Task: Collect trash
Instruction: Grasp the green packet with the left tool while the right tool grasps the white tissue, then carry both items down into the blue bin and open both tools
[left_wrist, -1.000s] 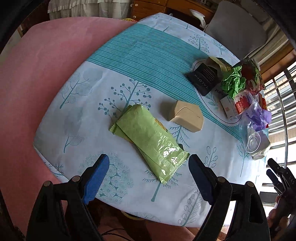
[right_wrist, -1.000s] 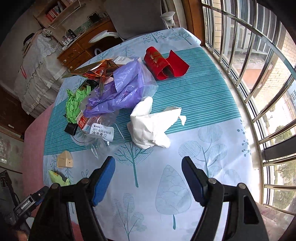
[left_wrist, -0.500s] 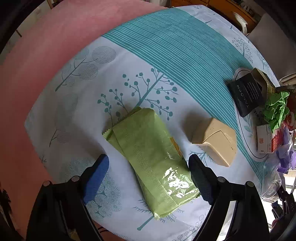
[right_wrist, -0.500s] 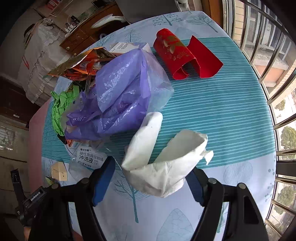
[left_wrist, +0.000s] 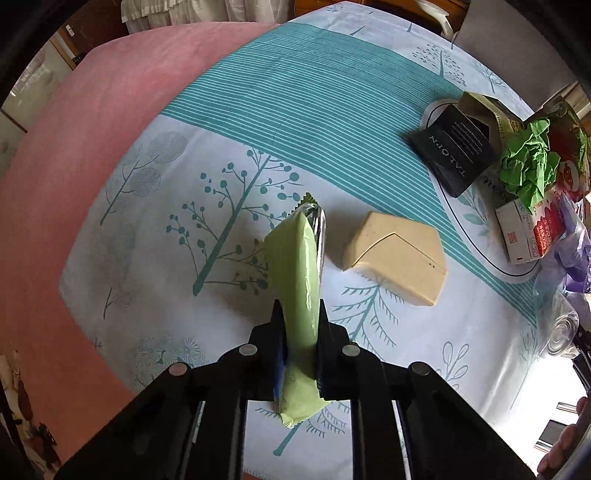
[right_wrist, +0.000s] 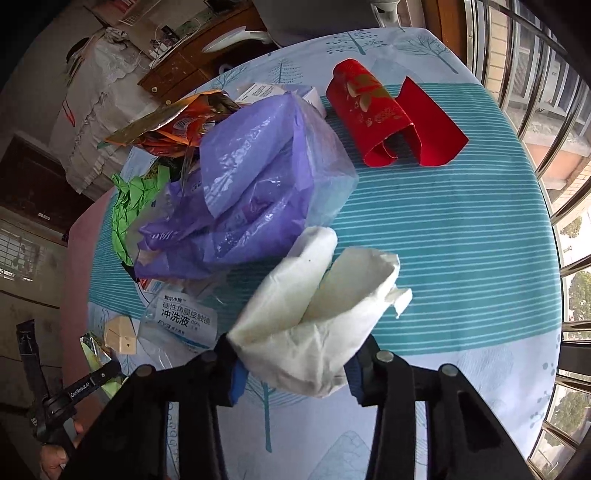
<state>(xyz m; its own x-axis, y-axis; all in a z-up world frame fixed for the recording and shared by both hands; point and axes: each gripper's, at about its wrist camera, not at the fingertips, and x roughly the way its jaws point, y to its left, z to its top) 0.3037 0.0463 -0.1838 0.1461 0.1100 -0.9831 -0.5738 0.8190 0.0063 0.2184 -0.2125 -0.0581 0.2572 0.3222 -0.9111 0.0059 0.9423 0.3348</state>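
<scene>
We've got the left hand-held gripper clamped on the green wrapper beside the beige box; the right hand-held gripper is closing on the white tissue.

The left tool covers the near end of the green wrapper between its fingers. The right tool hides the base of the white tissue. Beyond it, the purple bag buries the cartons; its print is unreadable.
</scene>
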